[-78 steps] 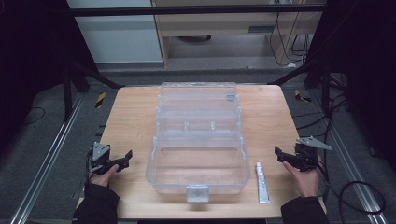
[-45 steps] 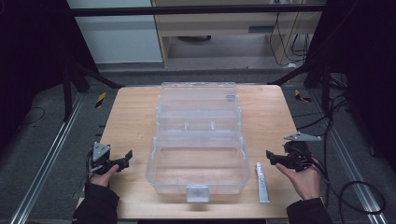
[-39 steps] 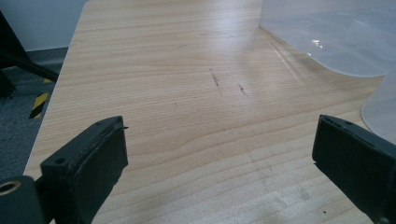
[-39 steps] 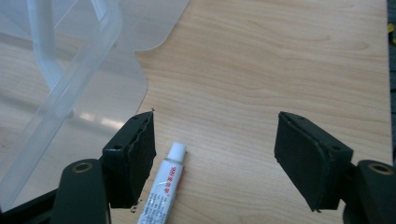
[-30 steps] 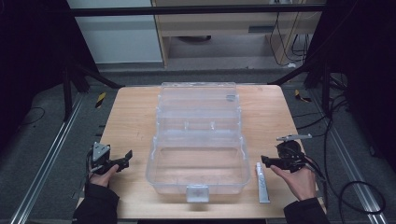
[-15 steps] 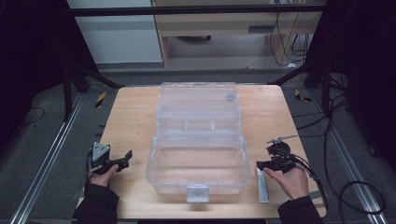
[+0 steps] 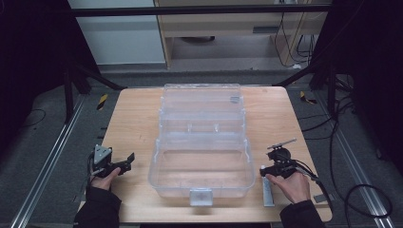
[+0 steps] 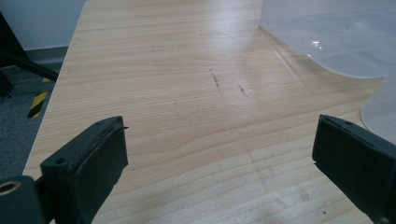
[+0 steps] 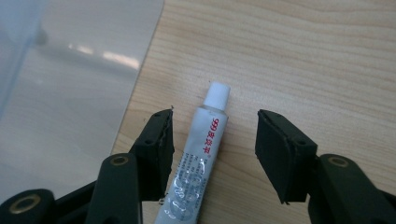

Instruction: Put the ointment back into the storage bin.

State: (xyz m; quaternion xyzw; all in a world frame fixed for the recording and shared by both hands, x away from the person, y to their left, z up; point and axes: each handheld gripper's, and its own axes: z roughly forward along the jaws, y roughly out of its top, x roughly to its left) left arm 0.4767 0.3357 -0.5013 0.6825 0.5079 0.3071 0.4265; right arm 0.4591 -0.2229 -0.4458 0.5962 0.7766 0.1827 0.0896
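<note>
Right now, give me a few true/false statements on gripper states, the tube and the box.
1. The right gripper is open with the tube between its jaws. True.
2. The tube lies inside the clear box. False: it lies on the table, right of the box.
3. The left gripper is shut on the box rim. False: it is open over bare table, holding nothing.
4. The tube has a white cap. True.
5. The box lid is closed. False: it stands open.

The left tool (image 8: 219, 154) hangs over bare wooden surface (image 8: 187, 93), its jaws spread wide. A clear plastic box (image 8: 336, 37) sits at the upper right.
</note>
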